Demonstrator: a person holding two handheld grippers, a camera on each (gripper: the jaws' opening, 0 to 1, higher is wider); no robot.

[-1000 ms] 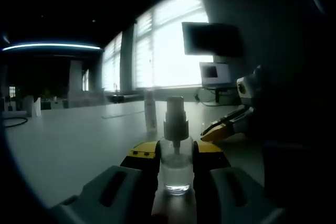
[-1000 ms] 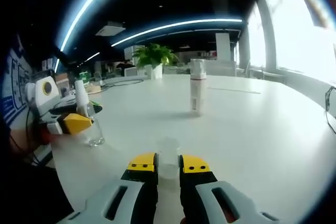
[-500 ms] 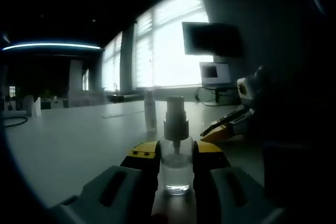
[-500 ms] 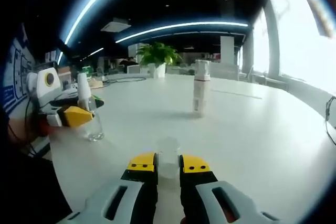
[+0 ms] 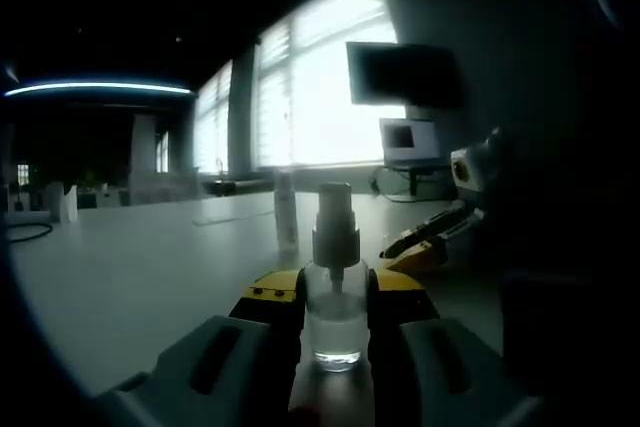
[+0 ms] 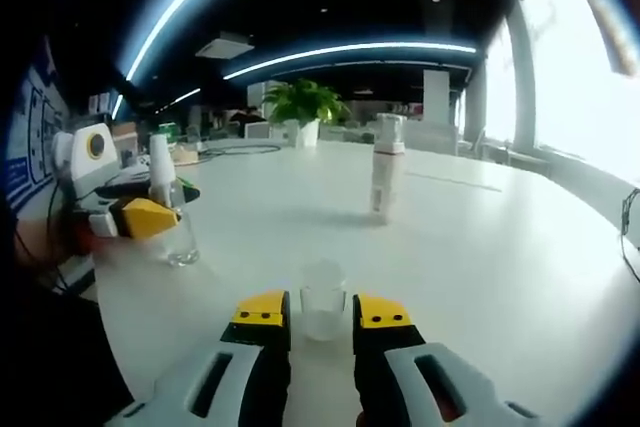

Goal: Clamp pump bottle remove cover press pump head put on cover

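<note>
White table [image 6: 480,247], pump bottle [image 5: 334,292] clamped in left gripper [image 5: 334,299], clear cover [image 6: 322,299] loose between parted right gripper [image 6: 322,313].

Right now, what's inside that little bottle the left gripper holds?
A clear liquid fills the lower part of the bottle, with the pump on top. The yellow-tipped jaws hide its sides.

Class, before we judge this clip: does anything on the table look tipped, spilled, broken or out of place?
Nothing stands out. The pump bottle stands upright, clamped in the left gripper, pump head bare. Its clear cover sits upright on the white table between the right gripper's parted jaws. No spill is visible.
</note>
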